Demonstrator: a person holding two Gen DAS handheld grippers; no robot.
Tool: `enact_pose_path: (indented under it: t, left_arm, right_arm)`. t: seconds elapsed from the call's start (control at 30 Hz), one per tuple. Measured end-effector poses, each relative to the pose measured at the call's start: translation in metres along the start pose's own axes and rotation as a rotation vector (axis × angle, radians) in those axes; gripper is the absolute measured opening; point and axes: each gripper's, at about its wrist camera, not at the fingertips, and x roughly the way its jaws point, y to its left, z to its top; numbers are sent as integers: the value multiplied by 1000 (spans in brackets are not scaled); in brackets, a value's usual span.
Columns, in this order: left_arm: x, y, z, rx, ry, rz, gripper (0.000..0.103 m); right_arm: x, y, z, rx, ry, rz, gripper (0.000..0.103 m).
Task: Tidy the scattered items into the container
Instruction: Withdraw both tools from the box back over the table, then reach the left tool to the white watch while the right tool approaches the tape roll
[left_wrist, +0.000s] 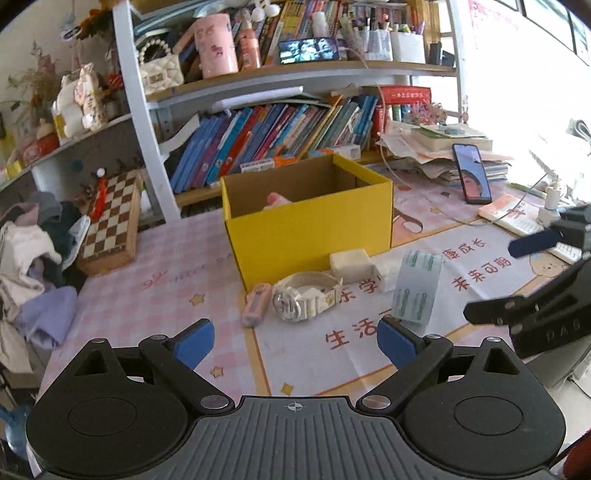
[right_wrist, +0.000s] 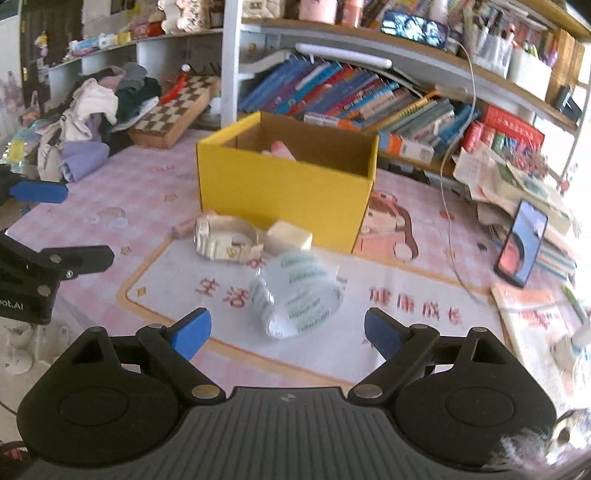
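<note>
The table (left_wrist: 155, 295) is covered by a pink printed cloth. A yellow cardboard box (left_wrist: 314, 236) stands open at its middle, something pink inside. Just before the box lie a clear tape roll (right_wrist: 295, 295), a white wristwatch (left_wrist: 306, 295), a cream block (left_wrist: 349, 260) and a pink eraser (left_wrist: 256, 304). The left gripper (left_wrist: 295, 341) and right gripper (right_wrist: 286, 334) are held above the table, fingers spread, nothing pinched.

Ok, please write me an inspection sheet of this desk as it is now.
Surface: patterned pink table mat, mostly bare at the front.
Job's things: yellow box, open, something pink inside; watch, pink eraser, two white blocks, clear plastic packet lie before it.
Clutter: chessboard, clothes pile, phone, papers.
Grippers: left gripper and right gripper open, empty.
Cables: white cable across the mat.
Surroundings: bookshelves behind.
</note>
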Motion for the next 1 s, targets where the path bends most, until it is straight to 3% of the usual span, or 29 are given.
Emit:
enact_pose_path:
  t: [0.53, 1.0]
  left_arm:
    - [8, -11, -27, -57, 88, 4, 97]
    - [17, -8, -26, -55, 106, -21, 97]
  right_arm:
    - [11, 10, -23, 83, 44, -50, 97]
    - [19, 17, -22, 67, 63, -32, 98]
